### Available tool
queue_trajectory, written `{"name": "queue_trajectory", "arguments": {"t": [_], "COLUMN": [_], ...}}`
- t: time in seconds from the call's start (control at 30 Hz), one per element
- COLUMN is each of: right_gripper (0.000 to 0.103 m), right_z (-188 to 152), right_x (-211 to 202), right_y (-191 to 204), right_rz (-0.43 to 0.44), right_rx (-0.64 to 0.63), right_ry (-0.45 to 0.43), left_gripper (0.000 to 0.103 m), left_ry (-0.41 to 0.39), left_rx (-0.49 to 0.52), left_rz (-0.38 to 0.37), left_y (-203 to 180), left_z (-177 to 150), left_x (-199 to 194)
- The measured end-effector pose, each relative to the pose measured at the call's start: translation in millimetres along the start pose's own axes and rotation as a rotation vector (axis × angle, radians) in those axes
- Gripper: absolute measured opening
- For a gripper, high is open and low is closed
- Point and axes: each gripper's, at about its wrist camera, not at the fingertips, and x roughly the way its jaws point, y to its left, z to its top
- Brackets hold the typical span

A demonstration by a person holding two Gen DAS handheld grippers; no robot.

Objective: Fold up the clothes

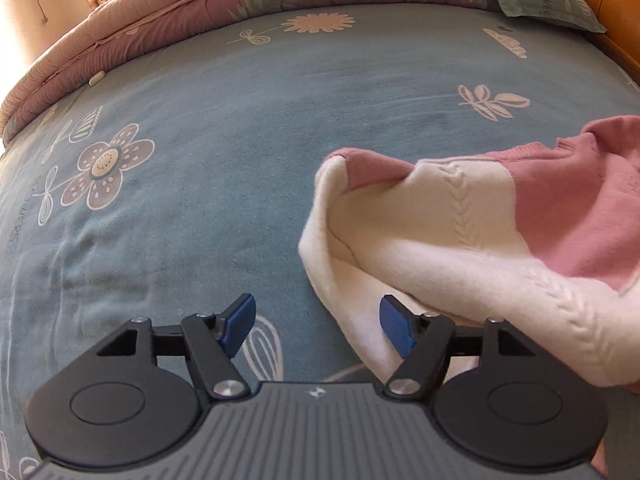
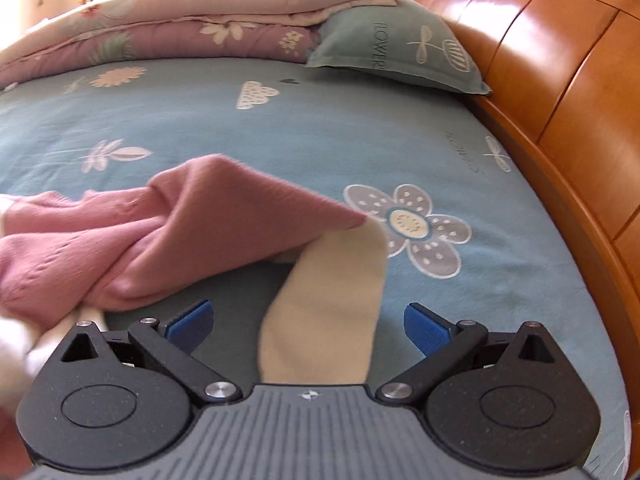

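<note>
Pink-and-cream knit sweater [image 1: 500, 216], cable-stitch ribs running down the cream panel. Lies crumpled and unfolded on the blue floral bedsheet [image 1: 240, 128], bunched into loose folds. Left wrist view: cream section nearest, its edge rolled over, pink section behind it. Right wrist view: the sweater [image 2: 160, 236] shows mostly pink, heaped at left, with one cream sleeve end trailing forward and lying flat. Left part blurred.

The sweater [image 1: 480, 216] is bunched on the bedsheet [image 1: 240, 140], right of the left gripper [image 1: 318, 326] and left of the right gripper [image 2: 308, 324]. A folded quilt [image 2: 180, 36] is laid along the far edge, with a pillow [image 2: 396, 52] at its right end against the headboard [image 2: 560, 80].
</note>
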Motion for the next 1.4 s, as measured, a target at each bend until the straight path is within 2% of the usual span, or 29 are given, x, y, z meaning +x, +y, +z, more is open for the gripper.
{"name": "queue_trajectory", "arguments": {"t": [0.07, 0.2, 0.37, 0.43, 0.53, 0.73, 0.87, 0.93, 1.07, 1.13, 1.2, 1.3, 1.4], "right_gripper": [0.103, 0.103, 0.103, 0.103, 0.103, 0.103, 0.103, 0.103, 0.103, 0.103, 0.103, 0.103, 0.103], "right_z": [-17, -56, -97, -108, -117, -131, -118, -103, -64, -36, -14, 6, 9], "right_x": [-15, -28, -12, -3, 4, 2, -1, -4, -1, 17, 43, 82, 104], "right_y": [13, 36, 46, 45, 31, 30, 23, 17, 4, -2, -3, 3, 0], "right_rz": [0.050, 0.088, 0.067, 0.061, 0.106, 0.081, 0.115, 0.057, -0.092, -0.128, -0.138, -0.168, -0.286], "right_rx": [-0.015, -0.080, -0.132, -0.122, -0.033, -0.027, -0.035, -0.038, -0.029, -0.005, 0.009, -0.017, -0.053], "right_ry": [0.003, 0.010, 0.035, 0.046, 0.037, -0.037, 0.029, -0.011, -0.096, -0.100, -0.068, -0.021, 0.015], "left_gripper": [0.072, 0.074, 0.074, 0.074, 0.074, 0.074, 0.075, 0.079, 0.080, 0.080, 0.080, 0.080, 0.080], "left_ry": [0.000, 0.000, 0.011, 0.008, 0.006, -0.004, -0.031, -0.053, -0.070, -0.072, -0.074, -0.076, -0.078], "left_rx": [-0.017, -0.045, -0.081, -0.091, -0.092, -0.097, -0.110, -0.115, -0.126, -0.126, -0.127, -0.128, -0.127], "left_rz": [-0.034, -0.112, -0.173, -0.178, -0.176, -0.150, -0.132, -0.125, -0.132, -0.139, -0.145, -0.155, -0.159], "left_y": [-9, -35, -69, -79, -90, -99, -101, -101, -104, -106, -108, -112, -113], "left_z": [-16, -55, -94, -103, -114, -120, -121, -121, -118, -115, -113, -109, -106], "left_x": [-12, -26, -32, -35, -38, -39, -44, -49, -52, -50, -49, -48, -46]}}
